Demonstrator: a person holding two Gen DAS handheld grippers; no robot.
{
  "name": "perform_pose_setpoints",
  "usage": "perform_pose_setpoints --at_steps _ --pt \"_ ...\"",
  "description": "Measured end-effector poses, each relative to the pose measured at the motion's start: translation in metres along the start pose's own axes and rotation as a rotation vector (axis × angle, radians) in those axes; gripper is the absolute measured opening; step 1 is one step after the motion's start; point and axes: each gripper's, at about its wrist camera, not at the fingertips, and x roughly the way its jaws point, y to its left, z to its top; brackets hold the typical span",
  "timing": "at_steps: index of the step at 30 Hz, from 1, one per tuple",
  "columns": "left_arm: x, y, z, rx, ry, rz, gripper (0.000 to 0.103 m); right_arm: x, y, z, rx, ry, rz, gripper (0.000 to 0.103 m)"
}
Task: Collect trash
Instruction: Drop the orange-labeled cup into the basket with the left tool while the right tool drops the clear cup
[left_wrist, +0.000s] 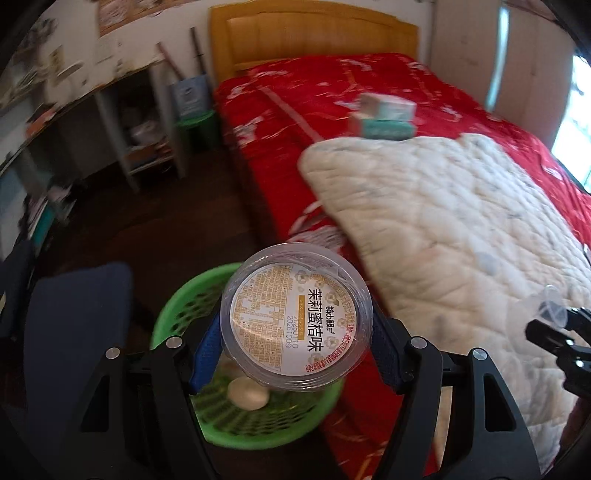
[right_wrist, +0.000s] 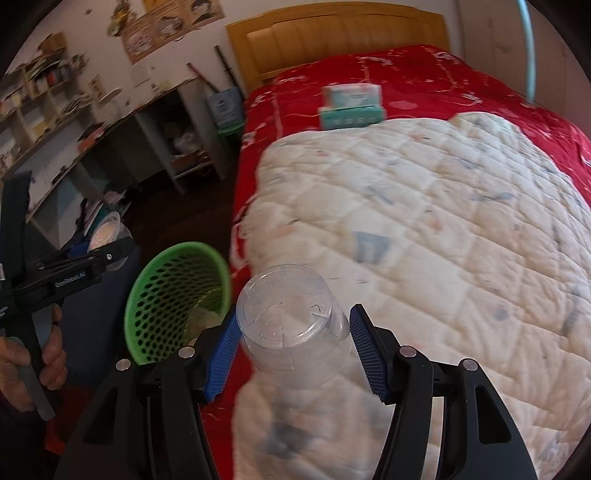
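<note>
My left gripper (left_wrist: 293, 328) is shut on a clear jelly cup with a printed foil lid (left_wrist: 295, 317) and holds it above a green perforated basket (left_wrist: 192, 306). A pale crumpled wad (left_wrist: 246, 394) lies in the basket. My right gripper (right_wrist: 293, 338) is shut on an empty clear plastic cup (right_wrist: 291, 325) over the edge of the white quilt (right_wrist: 424, 240), right of the basket (right_wrist: 173, 299). The left gripper with its cup shows at the left in the right wrist view (right_wrist: 107, 240). The right gripper shows at the right edge in the left wrist view (left_wrist: 557, 328).
A bed with a red cover (left_wrist: 295, 107) and a wooden headboard (right_wrist: 332, 33) fills the right. Two teal tissue packs (right_wrist: 351, 105) are stacked on it. A cluttered desk and shelves (right_wrist: 74, 122) line the left wall. A dark blue chair seat (left_wrist: 77, 332) is beside the basket.
</note>
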Motion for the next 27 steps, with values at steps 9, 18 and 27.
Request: perform_pose_setpoints --at_steps 9,18,27 --pt "0.022 0.059 -0.020 -0.112 0.068 0.052 0.069 0.030 0.055 0.008 -0.069 0.045 0.049 0.058" --pt "0.036 0.096 -0.034 -0.193 0.113 0.062 0.083 0.062 0.087 0.018 -0.093 0.085 0.087 0.058" --pt "0.026 0.123 -0.038 -0.253 0.091 0.086 0.084 0.093 0.128 0.024 -0.117 0.118 0.150 0.058"
